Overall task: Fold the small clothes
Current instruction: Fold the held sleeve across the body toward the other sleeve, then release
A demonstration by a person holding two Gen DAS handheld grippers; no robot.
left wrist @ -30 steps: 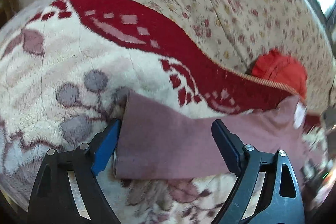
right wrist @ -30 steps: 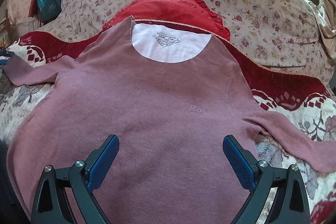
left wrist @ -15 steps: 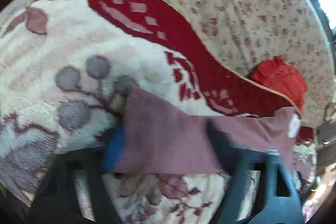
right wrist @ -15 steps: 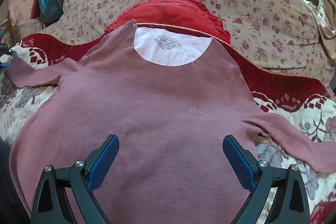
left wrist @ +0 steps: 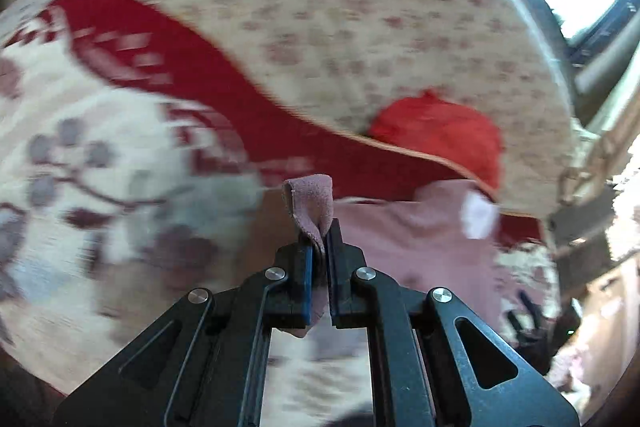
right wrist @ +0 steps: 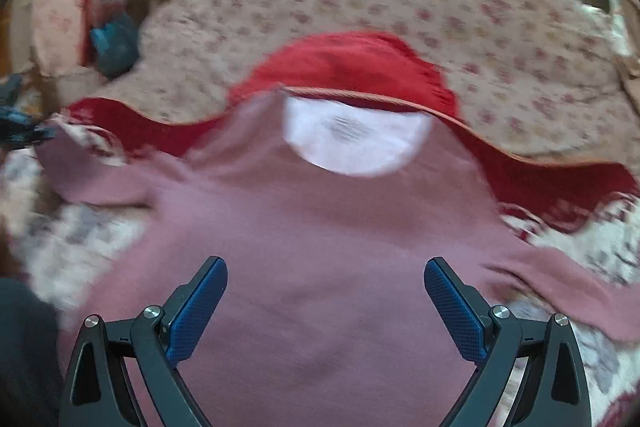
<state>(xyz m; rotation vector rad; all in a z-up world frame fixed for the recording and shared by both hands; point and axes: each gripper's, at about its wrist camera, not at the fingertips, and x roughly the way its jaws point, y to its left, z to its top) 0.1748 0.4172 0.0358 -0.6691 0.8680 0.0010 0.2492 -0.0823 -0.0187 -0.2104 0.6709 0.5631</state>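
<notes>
One sleeve cuff was clamped in the left gripper, presumably to fold it inward. The shirt lay flat on the blanket; right gripper hovered above it, jaws apart.

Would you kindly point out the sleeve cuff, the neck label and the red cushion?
sleeve cuff (left wrist: 310, 201): left wrist view, folded end above the fingers.
neck label (right wrist: 344, 127): right wrist view, printed patch.
red cushion (right wrist: 348, 63): right wrist view, upper middle.
</notes>
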